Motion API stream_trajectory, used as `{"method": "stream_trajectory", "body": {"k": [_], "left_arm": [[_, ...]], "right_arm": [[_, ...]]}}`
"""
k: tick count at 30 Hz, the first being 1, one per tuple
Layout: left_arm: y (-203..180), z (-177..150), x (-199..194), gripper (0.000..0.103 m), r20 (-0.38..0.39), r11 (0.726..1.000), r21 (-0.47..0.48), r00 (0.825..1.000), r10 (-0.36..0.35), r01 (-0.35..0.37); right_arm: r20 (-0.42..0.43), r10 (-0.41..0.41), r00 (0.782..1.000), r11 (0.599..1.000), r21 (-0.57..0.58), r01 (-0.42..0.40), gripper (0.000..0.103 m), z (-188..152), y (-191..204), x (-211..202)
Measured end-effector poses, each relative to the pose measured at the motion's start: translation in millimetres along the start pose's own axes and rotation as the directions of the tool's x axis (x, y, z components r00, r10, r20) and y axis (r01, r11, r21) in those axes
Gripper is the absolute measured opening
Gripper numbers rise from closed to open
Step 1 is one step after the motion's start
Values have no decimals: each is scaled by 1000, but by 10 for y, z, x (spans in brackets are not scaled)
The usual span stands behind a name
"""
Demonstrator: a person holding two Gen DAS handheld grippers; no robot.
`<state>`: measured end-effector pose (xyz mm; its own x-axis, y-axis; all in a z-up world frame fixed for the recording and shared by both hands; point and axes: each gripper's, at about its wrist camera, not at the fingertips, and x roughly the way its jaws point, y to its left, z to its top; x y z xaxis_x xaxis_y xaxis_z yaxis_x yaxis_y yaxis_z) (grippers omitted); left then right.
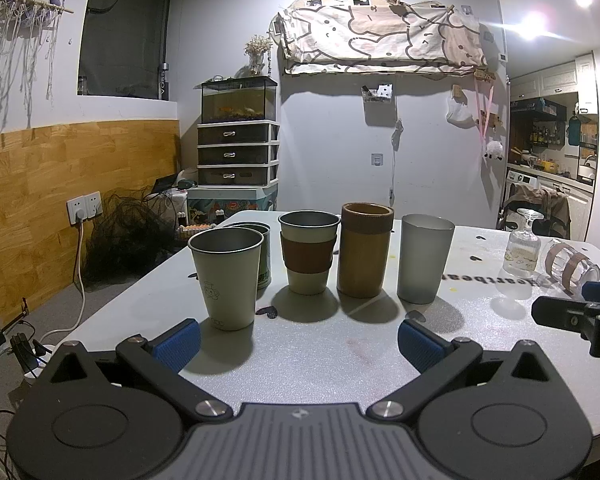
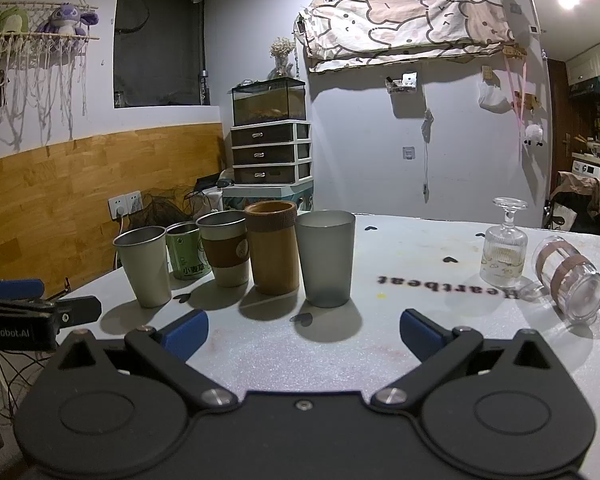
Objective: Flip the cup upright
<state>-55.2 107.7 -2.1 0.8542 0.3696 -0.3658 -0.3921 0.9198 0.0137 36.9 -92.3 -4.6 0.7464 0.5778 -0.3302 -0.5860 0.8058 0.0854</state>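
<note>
White table [image 2: 420, 264] under both claws, left claw [image 1: 299, 336] and right claw [image 2: 304, 330] spread wide, empty.

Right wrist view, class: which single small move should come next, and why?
Probably swing the open right gripper rightward toward the clear banded cup, which lies on its side. The five cups at left already stand upright, and the stemmed glass beside it stands inverted.

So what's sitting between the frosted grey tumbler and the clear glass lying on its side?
In the right wrist view, an upside-down stemmed glass stands between frosted grey tumbler and tipped clear glass, beyond the "Heartbeat" lettering.
</note>
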Motion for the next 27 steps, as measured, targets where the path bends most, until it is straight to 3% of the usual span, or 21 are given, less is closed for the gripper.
{"method": "stream_trajectory", "body": {"k": [27], "left_arm": [[-5,-3,-2,103,-1,1000,1,1000,-1,1]], "right_arm": [[4,-1,1000,1000,3,1,103,-2,24,-5]]}}
